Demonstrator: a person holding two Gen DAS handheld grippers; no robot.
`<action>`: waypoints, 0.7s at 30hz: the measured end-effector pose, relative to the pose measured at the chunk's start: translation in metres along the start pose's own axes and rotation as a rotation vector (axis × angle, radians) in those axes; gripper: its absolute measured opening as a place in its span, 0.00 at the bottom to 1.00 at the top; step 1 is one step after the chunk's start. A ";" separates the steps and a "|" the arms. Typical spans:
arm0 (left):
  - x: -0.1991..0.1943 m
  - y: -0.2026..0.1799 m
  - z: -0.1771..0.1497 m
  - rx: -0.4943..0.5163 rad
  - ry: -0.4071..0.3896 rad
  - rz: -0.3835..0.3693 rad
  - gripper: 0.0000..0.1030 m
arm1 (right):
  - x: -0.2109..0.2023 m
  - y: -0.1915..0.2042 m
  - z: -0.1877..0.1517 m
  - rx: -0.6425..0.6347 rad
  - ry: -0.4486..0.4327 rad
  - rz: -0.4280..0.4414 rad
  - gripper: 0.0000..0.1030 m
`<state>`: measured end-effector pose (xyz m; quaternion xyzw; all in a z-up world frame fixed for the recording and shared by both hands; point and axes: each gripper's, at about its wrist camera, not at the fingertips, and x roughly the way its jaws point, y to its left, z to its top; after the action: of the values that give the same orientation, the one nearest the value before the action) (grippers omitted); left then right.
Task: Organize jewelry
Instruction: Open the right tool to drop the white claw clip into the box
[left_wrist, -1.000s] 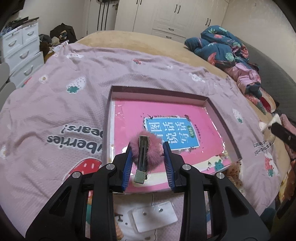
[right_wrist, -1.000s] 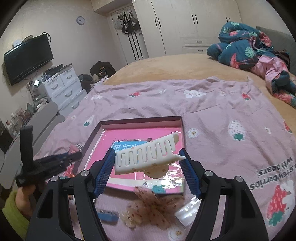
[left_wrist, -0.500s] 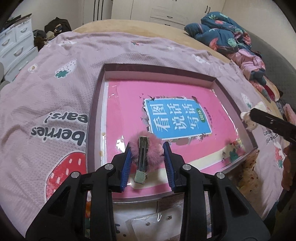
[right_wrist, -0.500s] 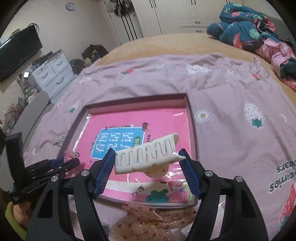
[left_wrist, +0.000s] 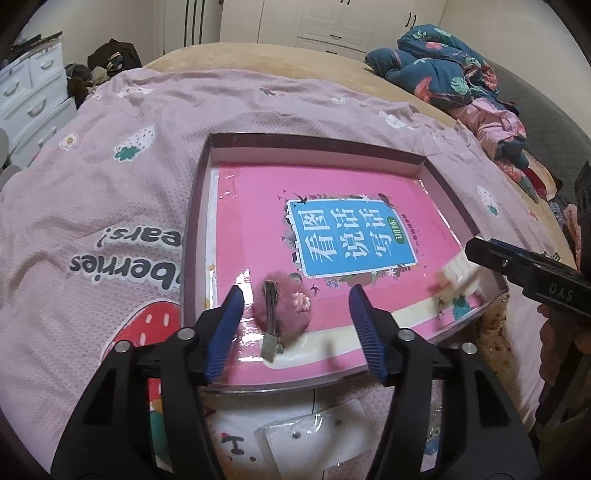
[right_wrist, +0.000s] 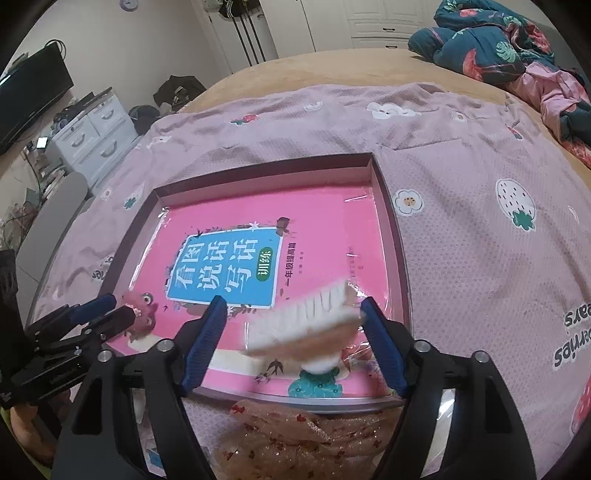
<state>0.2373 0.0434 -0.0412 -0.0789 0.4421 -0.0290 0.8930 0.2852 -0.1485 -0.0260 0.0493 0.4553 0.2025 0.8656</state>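
bedspread (left_wrist: 122, 206): mauve-pink, printed with strawberries, white flowers and dark lettering;
tray (left_wrist: 201, 206): dark maroon walls;
book (left_wrist: 255, 206): bright pink cover, blue panel with white characters, cream band;
fluffy hair clip (left_wrist: 286, 308): dusty pink fur, metal clasp;
comb clip (right_wrist: 306, 323): white;
fingers (left_wrist: 227, 328): blue pads on black

A home bedroom: a bed (left_wrist: 295, 70) under a strawberry blanket (left_wrist: 110, 184), white wardrobes (right_wrist: 332, 22), drawers (right_wrist: 92, 136), a wall television (right_wrist: 29, 99).
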 end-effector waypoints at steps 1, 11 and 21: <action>-0.003 0.001 0.000 0.001 -0.004 0.004 0.58 | -0.004 0.000 -0.001 -0.003 -0.012 0.004 0.75; -0.047 0.014 0.004 -0.037 -0.085 0.062 0.87 | -0.064 -0.003 -0.007 -0.002 -0.158 -0.006 0.87; -0.111 0.017 0.004 -0.074 -0.209 0.062 0.91 | -0.126 0.006 -0.020 -0.053 -0.285 0.013 0.94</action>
<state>0.1730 0.0744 0.0455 -0.1006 0.3496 0.0232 0.9312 0.2038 -0.1949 0.0611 0.0574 0.3217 0.2110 0.9212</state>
